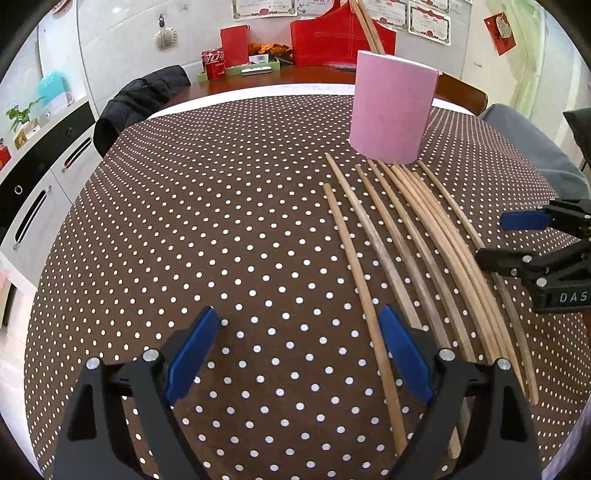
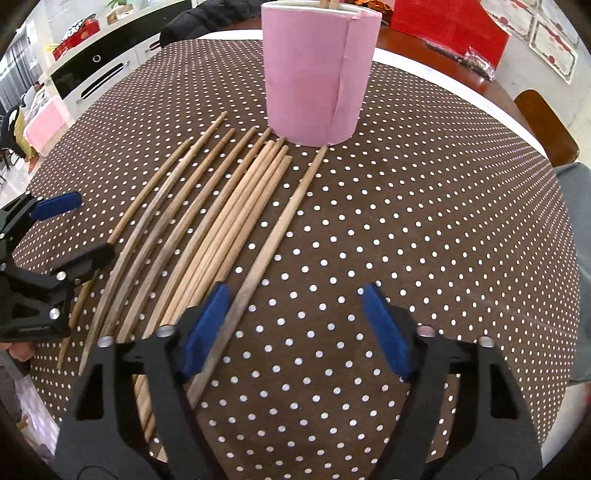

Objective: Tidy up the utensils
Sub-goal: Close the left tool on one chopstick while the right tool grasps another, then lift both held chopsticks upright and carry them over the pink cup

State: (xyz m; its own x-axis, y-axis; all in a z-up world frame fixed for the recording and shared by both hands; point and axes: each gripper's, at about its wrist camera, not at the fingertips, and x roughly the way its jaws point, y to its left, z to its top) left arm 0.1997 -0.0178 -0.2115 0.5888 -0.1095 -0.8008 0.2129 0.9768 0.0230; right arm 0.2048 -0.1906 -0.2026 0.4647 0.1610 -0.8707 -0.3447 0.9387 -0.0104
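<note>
left gripper (image 1: 297, 354) jaws apart, empty | chopsticks (image 2: 207, 229): long bare pale-wood sticks, some greyed, fanned side by side on dotted cloth (image 2: 424, 240) before pink holder (image 2: 317, 70) | right gripper (image 2: 295, 330) jaws apart, empty

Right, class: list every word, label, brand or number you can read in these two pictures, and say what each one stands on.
"DAS": white letters on the black body of the right gripper, cut off at the picture's edge.
White script on the red drinks can: too stylised to read for certain.
Barcode label behind it: too small.
Certificates on the wall: blurred.
Small print on the left gripper: unreadable.
</note>
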